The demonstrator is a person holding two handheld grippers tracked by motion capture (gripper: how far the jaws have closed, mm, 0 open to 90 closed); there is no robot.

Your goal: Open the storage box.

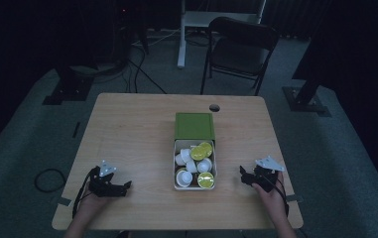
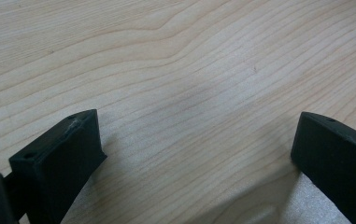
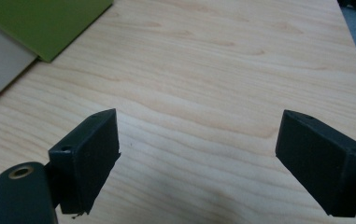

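Fingers of both grippers stand spread and empty: from the high view, the left gripper point(image 1: 127, 185) rests well to the left of the white rectangular box of small white cups and yellow-green lidded capsules point(image 1: 195, 167), the right gripper point(image 1: 242, 174) near its right side. Along the left gripper's own view, parted black fingers point(image 2: 59, 161) frame bare pale wooden tabletop point(image 2: 189, 84). Along the right gripper's view, open fingers point(image 3: 89, 156) point past the box's green lid point(image 3: 45, 21); a careless reach could tip the crowded cups.
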